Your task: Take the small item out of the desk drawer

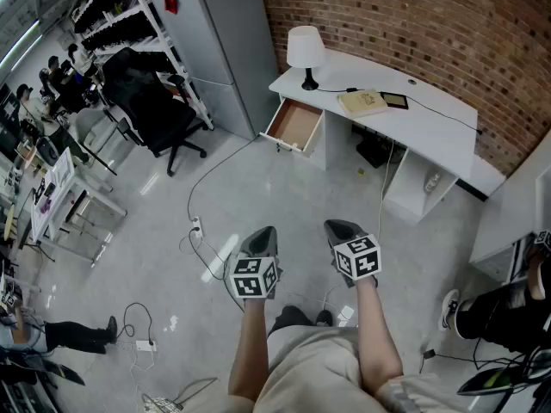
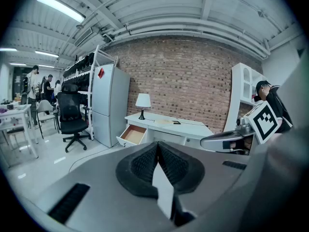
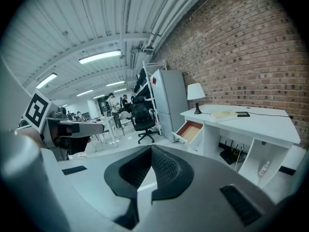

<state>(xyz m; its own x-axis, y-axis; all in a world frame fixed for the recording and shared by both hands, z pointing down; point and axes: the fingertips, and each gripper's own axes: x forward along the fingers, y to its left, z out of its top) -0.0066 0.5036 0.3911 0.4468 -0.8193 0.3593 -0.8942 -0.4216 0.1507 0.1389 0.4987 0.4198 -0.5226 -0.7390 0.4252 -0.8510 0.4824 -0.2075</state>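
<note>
A white desk (image 1: 430,123) stands against the brick wall with its drawer (image 1: 294,126) pulled open; the drawer's brown inside shows no item that I can make out from here. The drawer also shows in the left gripper view (image 2: 133,134) and the right gripper view (image 3: 189,131). Both grippers hang in mid-air over the floor, well short of the desk. My left gripper (image 1: 263,233) is shut with nothing in it, jaws pressed together. My right gripper (image 1: 340,227) is shut and empty too.
On the desk stand a white lamp (image 1: 305,53), a book (image 1: 362,102) and a dark tablet (image 1: 396,101). A grey fridge (image 1: 215,41) and a black office chair (image 1: 151,101) stand left of the desk. Cables and a power strip (image 1: 196,228) lie on the floor.
</note>
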